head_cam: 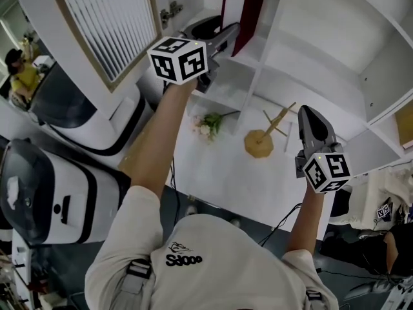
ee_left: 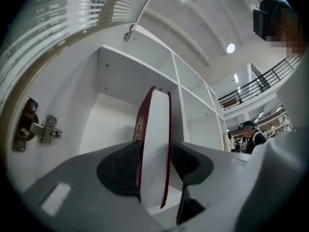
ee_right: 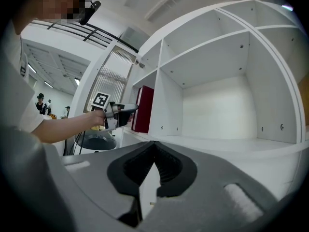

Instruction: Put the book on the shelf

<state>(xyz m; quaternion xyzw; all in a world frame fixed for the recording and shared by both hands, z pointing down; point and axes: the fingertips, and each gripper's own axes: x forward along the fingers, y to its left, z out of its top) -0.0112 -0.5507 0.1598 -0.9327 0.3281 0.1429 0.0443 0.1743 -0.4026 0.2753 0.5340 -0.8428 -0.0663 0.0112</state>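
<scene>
A dark red book (head_cam: 248, 11) stands upright in a narrow compartment of the white shelf (head_cam: 258, 76). My left gripper (head_cam: 222, 41) reaches into that compartment. In the left gripper view the book (ee_left: 154, 129) sits deep between the two jaws, its white page edge facing me, and both pads lie against its covers. The right gripper view shows the left gripper (ee_right: 126, 109) at the book (ee_right: 143, 109) from the side. My right gripper (head_cam: 308, 115) hangs lower right, above the white counter, shut with nothing in it (ee_right: 154, 146).
A wooden stand (head_cam: 260, 141) and a small flower sprig (head_cam: 208, 124) lie on the white counter below the shelf. A louvred cabinet door (head_cam: 113, 24) stands open at the left, its hinge (ee_left: 36, 127) beside the compartment. Wide bare compartments (ee_right: 217, 100) lie to the right.
</scene>
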